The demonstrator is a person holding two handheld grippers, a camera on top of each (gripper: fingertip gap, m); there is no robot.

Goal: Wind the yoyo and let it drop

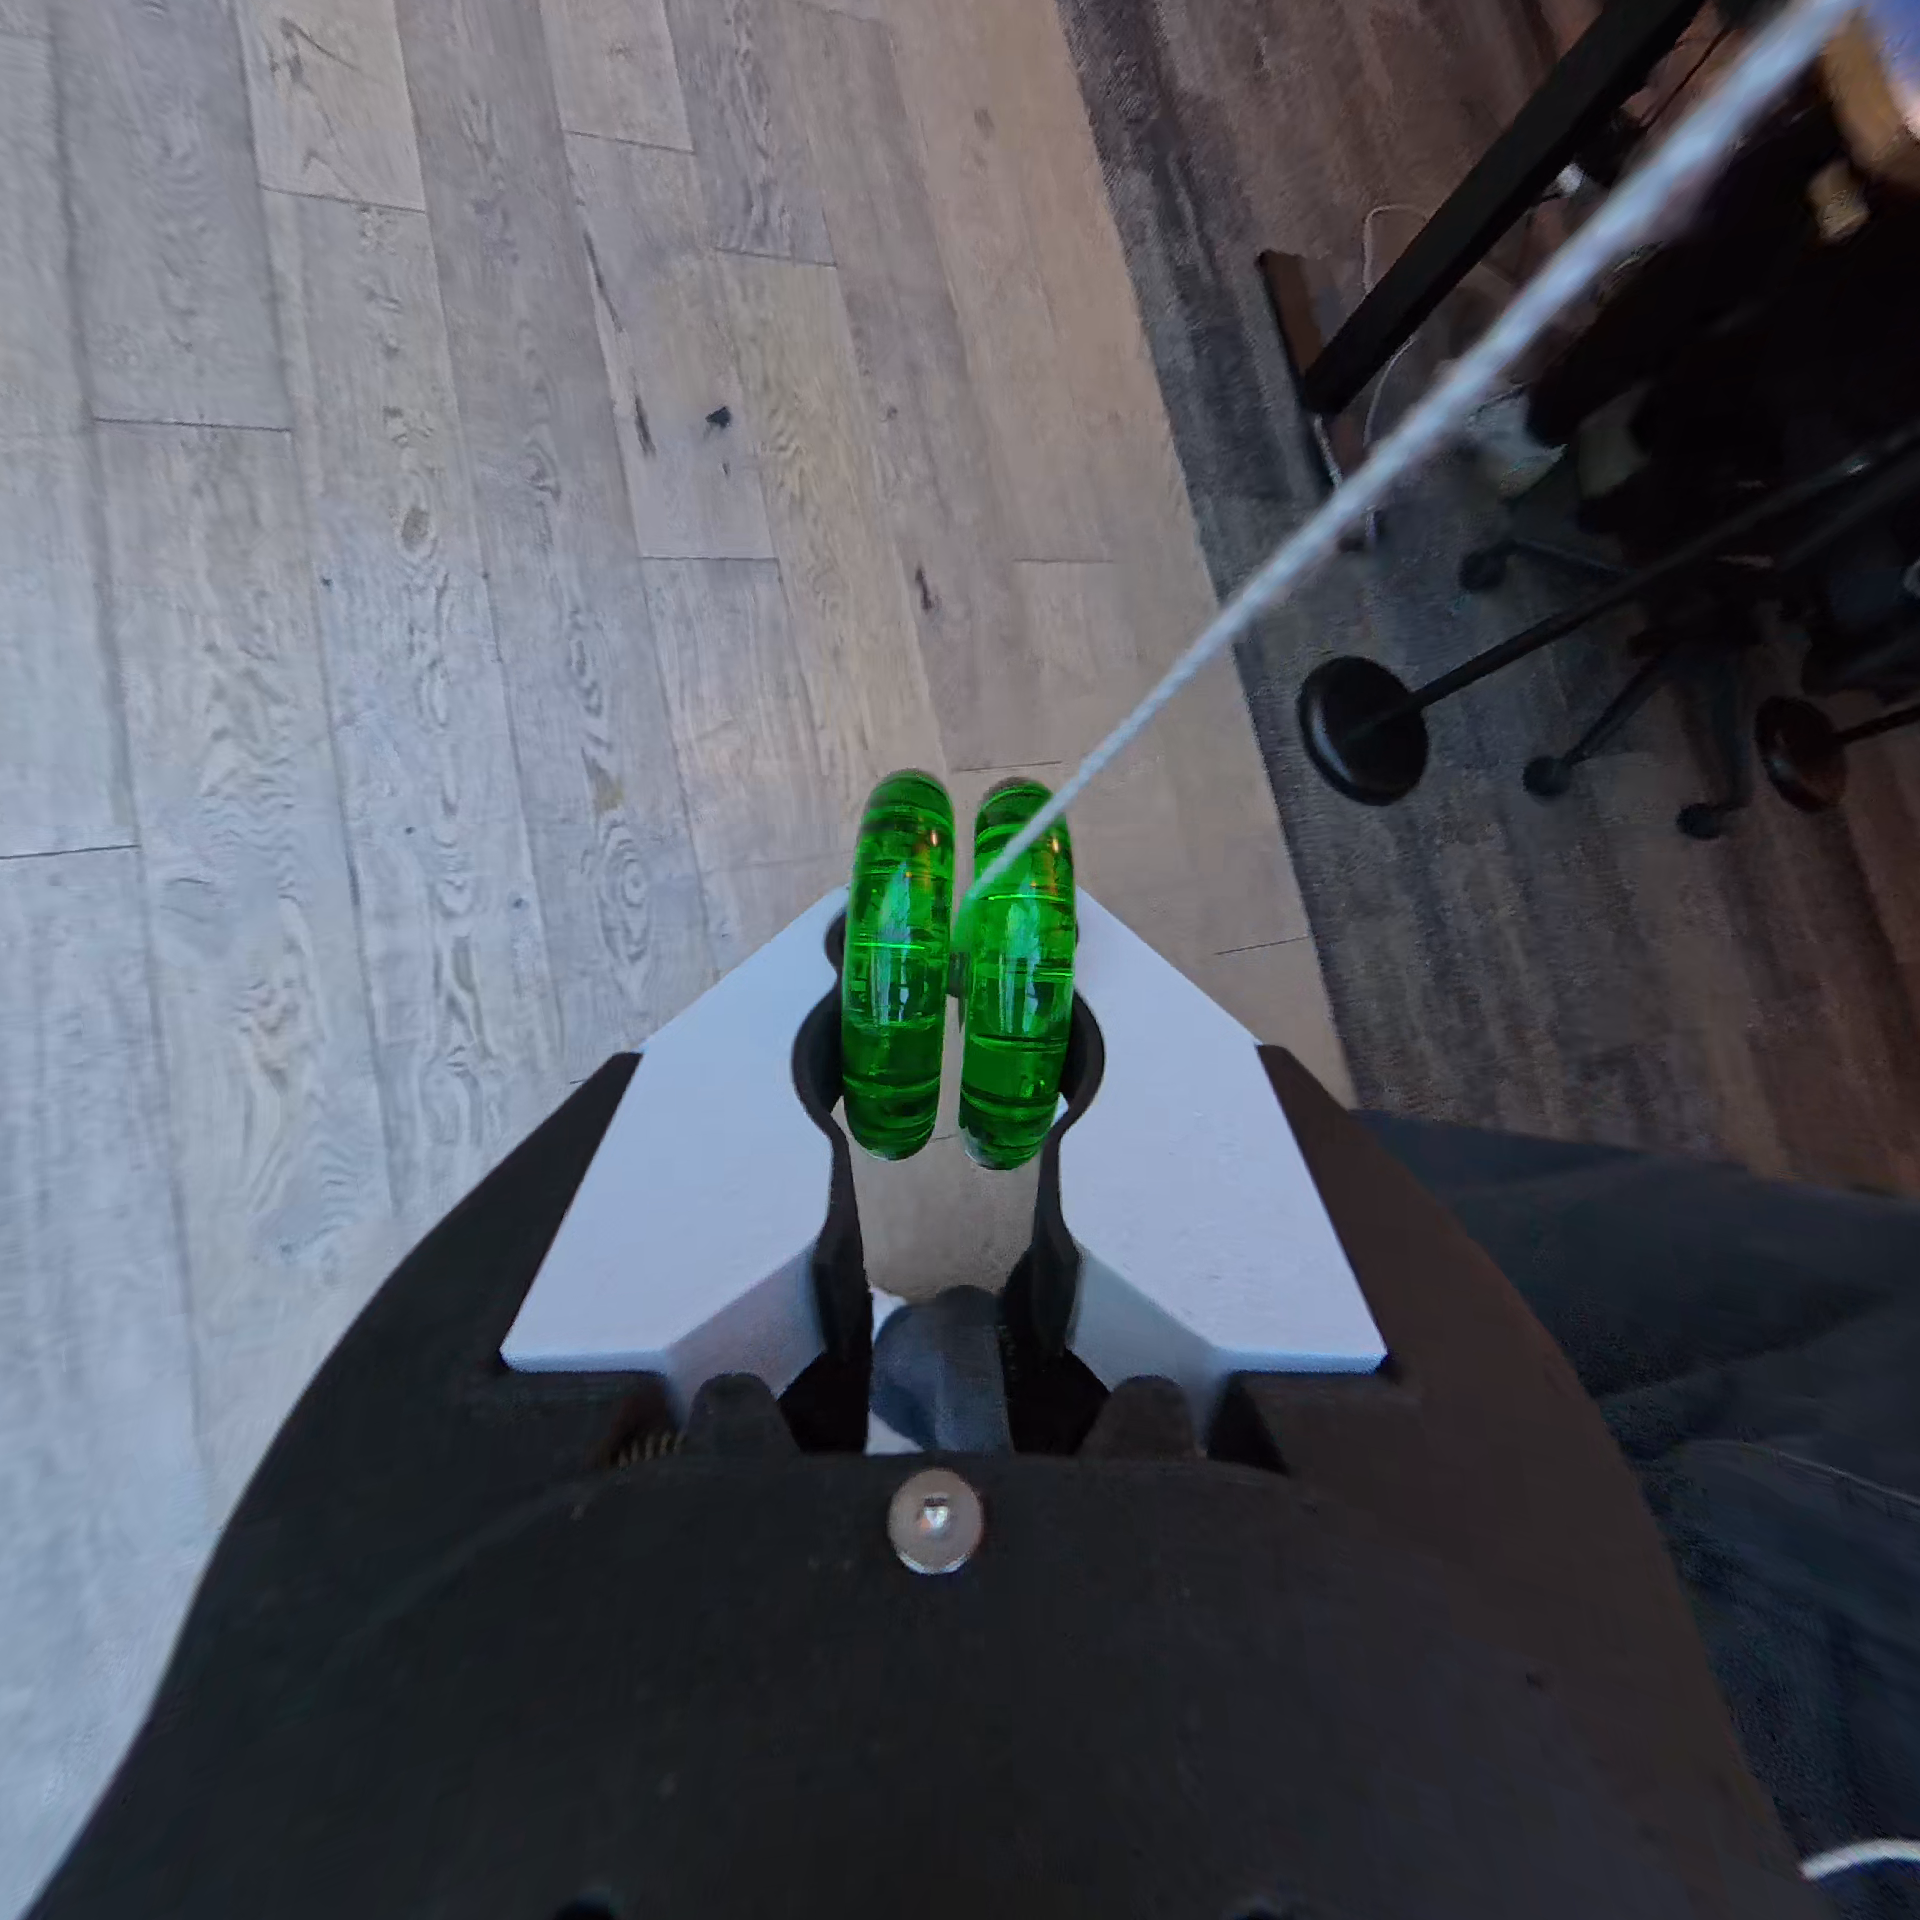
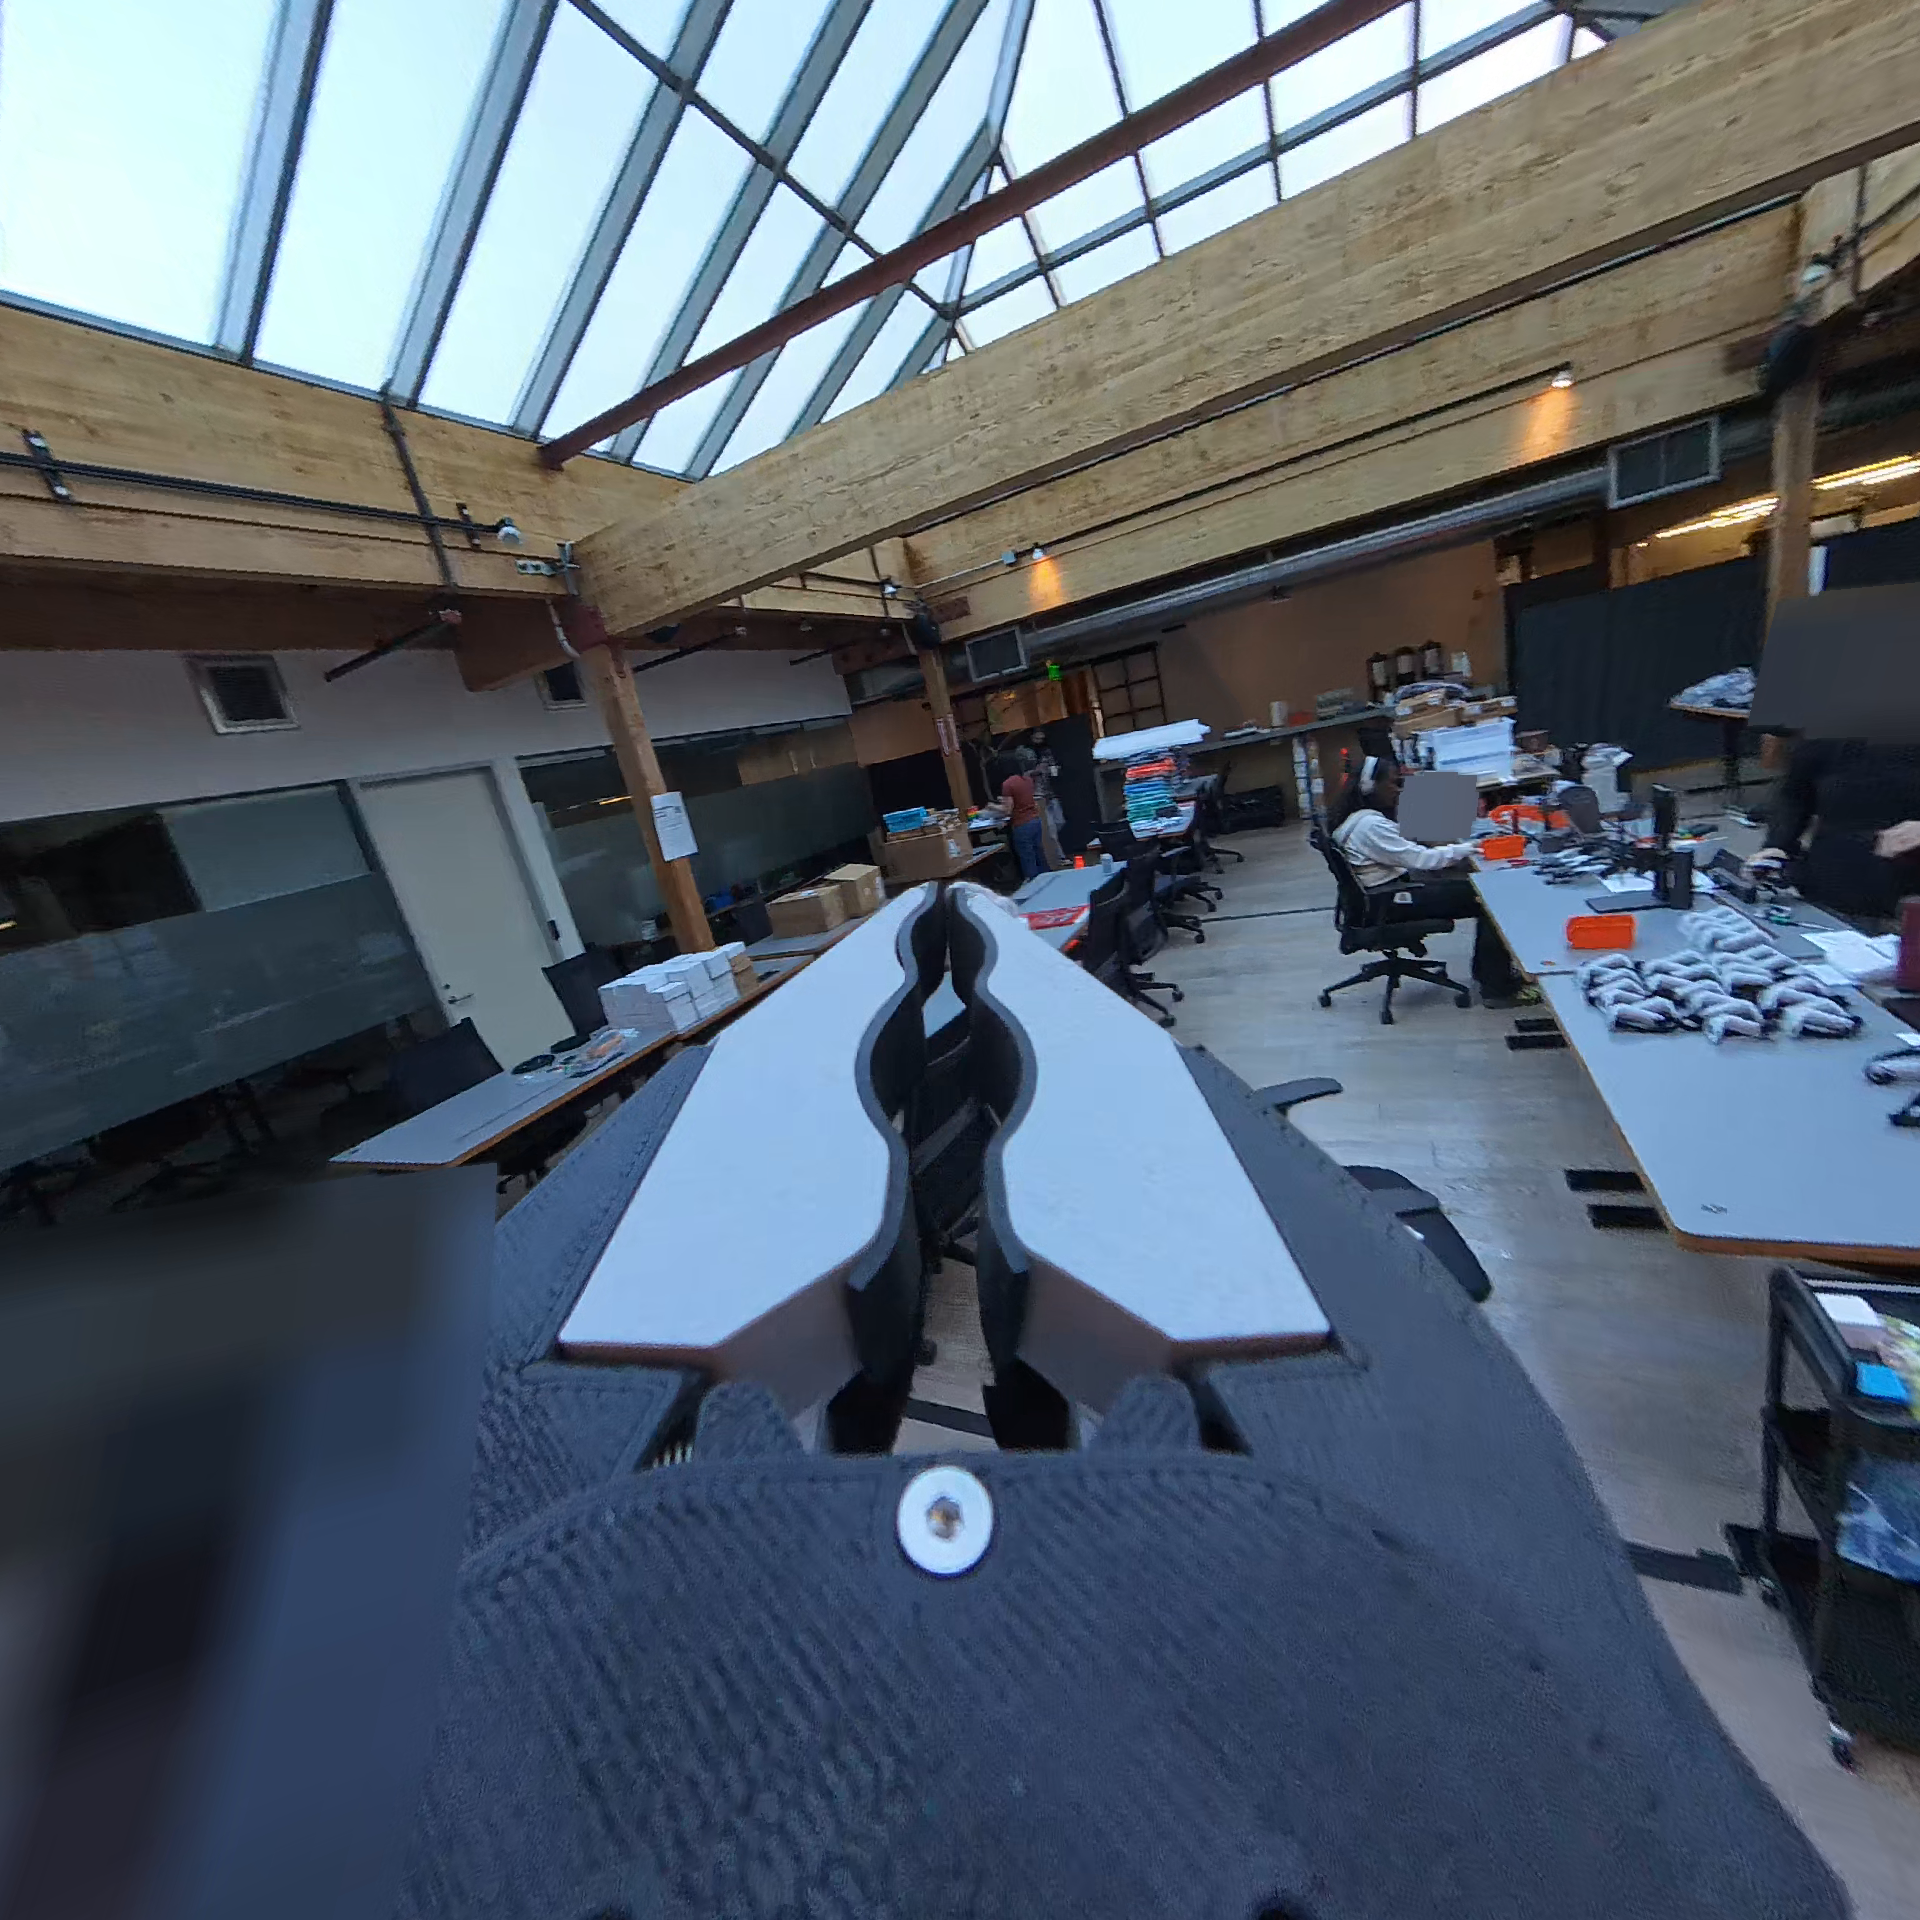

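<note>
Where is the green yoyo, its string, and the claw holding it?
green yoyo (image 1: 961, 971), left wrist view, at the gap between its halves.
string (image 1: 1247, 623), left wrist view, mid-length of the taut white line.
left claw (image 1: 956, 935), left wrist view, between its fingertips.

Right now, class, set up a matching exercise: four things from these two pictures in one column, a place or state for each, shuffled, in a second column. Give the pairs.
1. yoyo
2. string
3. right gripper
4. floor

A. taut, running up to the right
B. pale grey wood planks
C. clamped in the left gripper
D. fingers closed at the tips, aimed across the room

Pairs: 1-C, 2-A, 3-D, 4-B
</note>
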